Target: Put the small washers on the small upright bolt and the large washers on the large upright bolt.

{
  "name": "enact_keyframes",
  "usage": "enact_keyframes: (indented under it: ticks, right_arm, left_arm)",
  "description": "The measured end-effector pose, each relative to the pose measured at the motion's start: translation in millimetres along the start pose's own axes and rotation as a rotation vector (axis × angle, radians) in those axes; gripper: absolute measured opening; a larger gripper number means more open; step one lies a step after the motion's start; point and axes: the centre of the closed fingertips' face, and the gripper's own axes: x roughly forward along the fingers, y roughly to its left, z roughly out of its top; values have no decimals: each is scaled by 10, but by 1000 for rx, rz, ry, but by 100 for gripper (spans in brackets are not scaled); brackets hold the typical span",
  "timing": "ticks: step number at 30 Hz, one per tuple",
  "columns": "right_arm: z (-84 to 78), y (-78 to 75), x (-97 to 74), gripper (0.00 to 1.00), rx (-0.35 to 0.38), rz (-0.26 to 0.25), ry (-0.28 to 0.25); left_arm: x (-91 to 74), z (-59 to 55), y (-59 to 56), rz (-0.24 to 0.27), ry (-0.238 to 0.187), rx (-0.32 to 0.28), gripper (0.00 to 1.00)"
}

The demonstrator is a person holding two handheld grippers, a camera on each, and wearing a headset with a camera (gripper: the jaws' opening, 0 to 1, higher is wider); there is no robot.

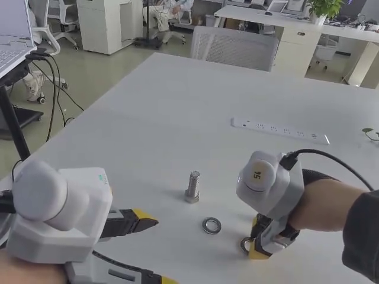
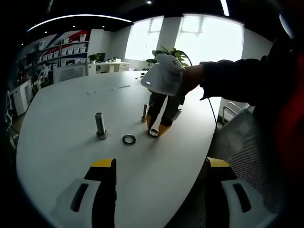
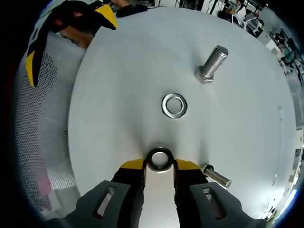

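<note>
Right claw (image 3: pixel 159 166): clenched on the small dark steel ring washer (image 3: pixel 159 150), pinched across its rim at the very tips of the yellow-padded jaws, low over the white surface (image 3: pixel 118 85). Whether the ring is clear of the surface cannot be told. Assessment: the washer is light, rigid, thin and smooth, so a tip pinch on the rim is the only workable hold and leaves little margin; a slight twist could flick it out. Its hole is unobstructed, which suits threading. Just beside the claw, to the right in the right gripper view, stands the small grey steel upright bolt (image 3: pixel 216 176), judged to be the post for this ring. Ahead of the claw the larger bright steel flat washer (image 3: pixel 165 105) lies flat on the surface; it looks hard to get under and is best taken across its outer rim. Beyond it stands the large grey steel hex-head bolt (image 3: pixel 212 64), threads up. Left claw (image 2: pixel 160 164): released, jaws wide apart, empty, well apart from the work.
</note>
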Motion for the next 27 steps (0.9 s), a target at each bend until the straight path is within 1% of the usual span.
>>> enact_keyframes:
  ticks: [9, 12, 17, 23, 27]
  right_arm:
    - [18, 2, -57, 23, -3, -9, -1]
    - [30, 29, -82, 23, -9, -7, 3]
    - [84, 54, -184, 23, -14, -4, -9]
    - [127, 65, -296, 23, -27, -9, -4]
    - [179, 65, -403, 23, -44, -14, -3]
  left_arm:
    - [6, -16, -16, -3, -2, 1, 75]
    - [0, -16, -17, -2, -5, 0, 75]
    - [2, -14, -29, -4, -7, 2, 75]
    - [-6, 1, -34, -2, -12, 2, 75]
    - [-9, 12, -33, -3, -16, 3, 75]
